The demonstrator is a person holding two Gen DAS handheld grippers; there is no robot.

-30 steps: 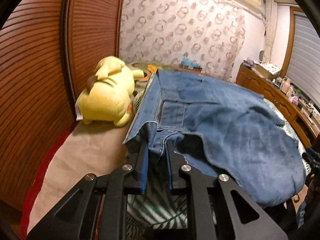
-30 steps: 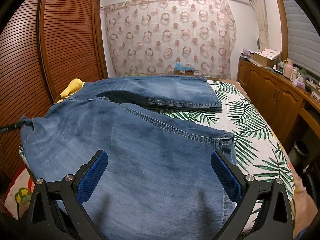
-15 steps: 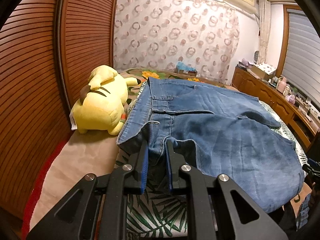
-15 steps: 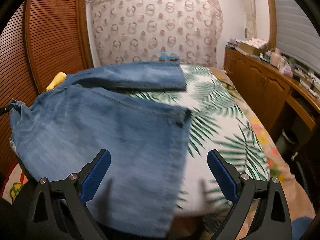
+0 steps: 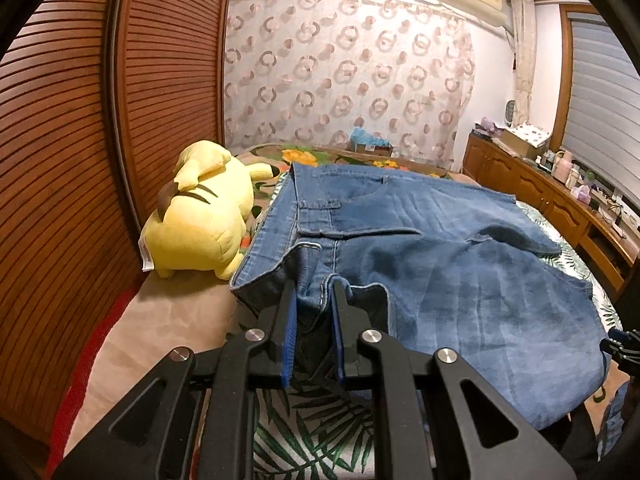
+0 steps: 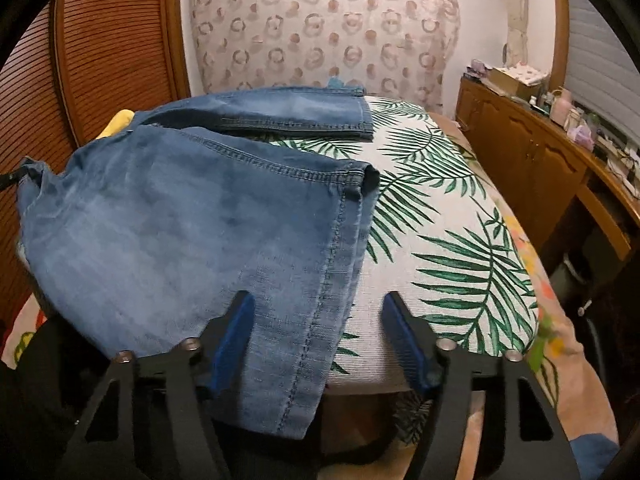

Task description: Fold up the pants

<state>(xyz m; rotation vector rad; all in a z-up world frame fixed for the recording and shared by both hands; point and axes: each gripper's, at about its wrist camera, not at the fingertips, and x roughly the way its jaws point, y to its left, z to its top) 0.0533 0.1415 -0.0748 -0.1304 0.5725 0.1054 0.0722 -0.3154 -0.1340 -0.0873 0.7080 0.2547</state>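
The blue denim jeans (image 5: 460, 264) lie spread across the bed (image 6: 448, 248), with the waistband toward the yellow plush toy and both legs stretching away over the palm-leaf bedspread. In your right wrist view, the near leg (image 6: 192, 240) drapes over the bed's front edge, its stitched hem hanging between the fingers of your right claw (image 6: 320, 312). The far leg (image 6: 280, 112) lies flat beyond it, with a strip of bedspread showing between the two.

Your left claw (image 5: 314, 296) is pinching a bunched fold of the jeans' waistband, its blue-padded fingers (image 5: 289, 320) pressed against the denim from both sides. Your right claw is spread wide; the hem lies loose between its fingers (image 6: 236, 332) and neither pad presses on the cloth.

Just beside the waistband, a yellow Pikachu plush toy (image 5: 200, 216) rests on the bed against the slatted wooden wardrobe doors (image 5: 80, 140). A ring-patterned curtain (image 5: 344, 76) hangs behind the bed. A wooden sideboard (image 6: 532, 152) carrying boxes and bottles runs along the right wall.
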